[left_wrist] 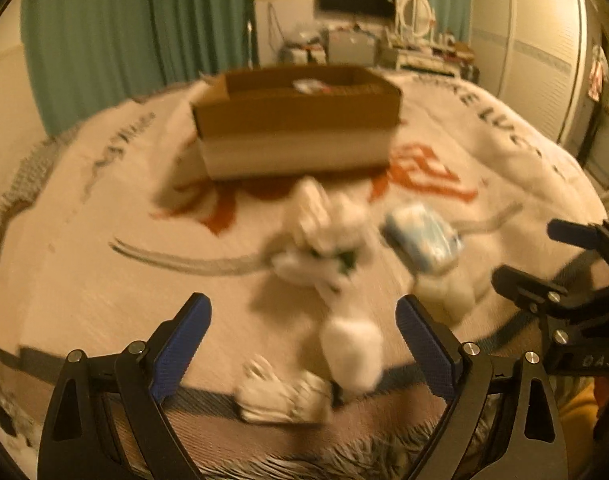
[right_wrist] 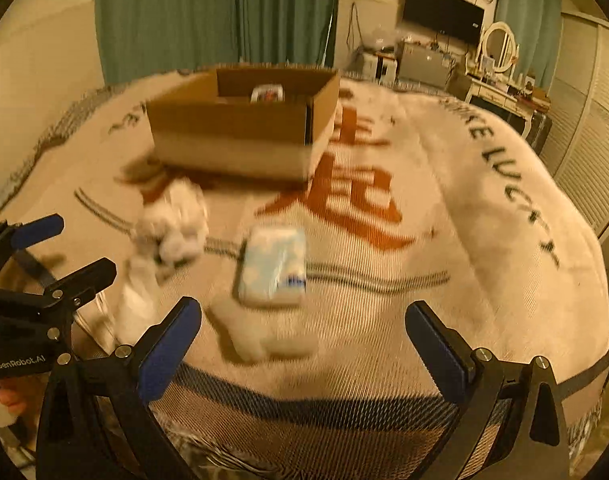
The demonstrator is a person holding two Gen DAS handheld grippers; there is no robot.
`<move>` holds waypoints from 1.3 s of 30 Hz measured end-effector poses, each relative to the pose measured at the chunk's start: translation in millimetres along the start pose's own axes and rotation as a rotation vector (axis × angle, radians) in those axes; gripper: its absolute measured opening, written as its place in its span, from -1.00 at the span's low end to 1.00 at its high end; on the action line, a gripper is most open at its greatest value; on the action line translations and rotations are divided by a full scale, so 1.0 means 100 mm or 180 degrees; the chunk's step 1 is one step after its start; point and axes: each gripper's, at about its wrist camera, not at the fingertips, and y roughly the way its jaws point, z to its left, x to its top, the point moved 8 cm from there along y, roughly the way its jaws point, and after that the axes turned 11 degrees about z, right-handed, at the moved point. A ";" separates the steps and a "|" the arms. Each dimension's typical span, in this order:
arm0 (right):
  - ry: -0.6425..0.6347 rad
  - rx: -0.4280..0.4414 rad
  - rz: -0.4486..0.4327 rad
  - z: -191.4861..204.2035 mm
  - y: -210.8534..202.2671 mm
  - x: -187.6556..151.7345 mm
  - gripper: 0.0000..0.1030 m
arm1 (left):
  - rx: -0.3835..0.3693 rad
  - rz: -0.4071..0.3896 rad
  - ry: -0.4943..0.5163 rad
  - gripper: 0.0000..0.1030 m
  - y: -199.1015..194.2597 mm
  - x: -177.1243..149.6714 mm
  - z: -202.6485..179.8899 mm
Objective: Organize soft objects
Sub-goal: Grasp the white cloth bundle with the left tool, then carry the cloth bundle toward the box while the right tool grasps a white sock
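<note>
The soft things you are sorting lie in a loose cluster on the cream woven bedspread (right_wrist: 444,208) with red characters and black lettering, all of them blurred. Nearest the box sits a crumpled white fabric bundle (left_wrist: 324,236), with a white rolled sock-like piece (left_wrist: 350,344) trailing from it toward you. Just beside that, at the blanket's near edge, is a white striped folded cloth (left_wrist: 282,398). To the bundle's right lies a pale blue and white soft plastic pack (right_wrist: 274,266), and in front of the pack a cream plush piece (right_wrist: 260,338); whether these two touch you cannot tell through the blur.

Your left gripper (left_wrist: 304,348) hangs above the rolled piece and the folded cloth with its blue-padded fingers (left_wrist: 180,348) spread wide, nothing between the pads. Your right gripper (right_wrist: 304,354) is likewise spread, its blue pads (right_wrist: 436,354) clear of the cream plush piece below them, gripping nothing. Each gripper shows at the edge of the other's view, side by side.

Behind the cluster stands an open brown cardboard box (right_wrist: 232,132) on the bedspread, with a small white packet (right_wrist: 266,94) inside. Past the bed hang teal curtains (right_wrist: 208,12), and a dark wall screen (right_wrist: 442,12) sits above a cluttered desk
</note>
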 end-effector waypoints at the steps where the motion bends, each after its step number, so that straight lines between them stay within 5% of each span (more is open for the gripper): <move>1: 0.0025 0.0014 0.0029 0.00 0.03 -0.03 0.95 | -0.0063 0.0050 0.0028 0.83 0.04 -0.06 -0.06; 7: 0.0064 0.0042 0.0094 -0.01 0.10 -0.11 0.90 | -0.0038 0.0239 0.0240 0.62 0.31 -0.20 -0.24; 9: 0.0073 0.0019 0.0107 -0.03 0.11 -0.14 0.90 | -0.0076 0.0339 0.0248 0.23 0.39 -0.23 -0.23; 14: 0.0131 0.0059 0.0119 -0.07 0.14 -0.13 0.90 | -0.0193 0.0339 0.0330 -0.38 0.42 -0.25 -0.28; 23: 0.0003 0.0073 0.0226 0.09 0.29 -0.13 0.79 | -0.0183 -0.0034 0.0246 -0.44 0.08 -0.07 -0.17; 31: -0.0045 0.0199 0.0458 0.29 0.56 -0.17 0.51 | -0.0180 -0.0037 0.0143 -0.44 0.09 -0.04 -0.06; 37: 0.0072 0.0123 0.0395 0.23 0.64 -0.11 -0.05 | -0.0202 -0.0031 0.0110 -0.44 0.10 -0.05 -0.04; 39: 0.0039 0.0169 0.0344 0.26 0.60 -0.11 -0.42 | -0.0208 -0.0031 0.0100 -0.44 0.10 -0.05 -0.03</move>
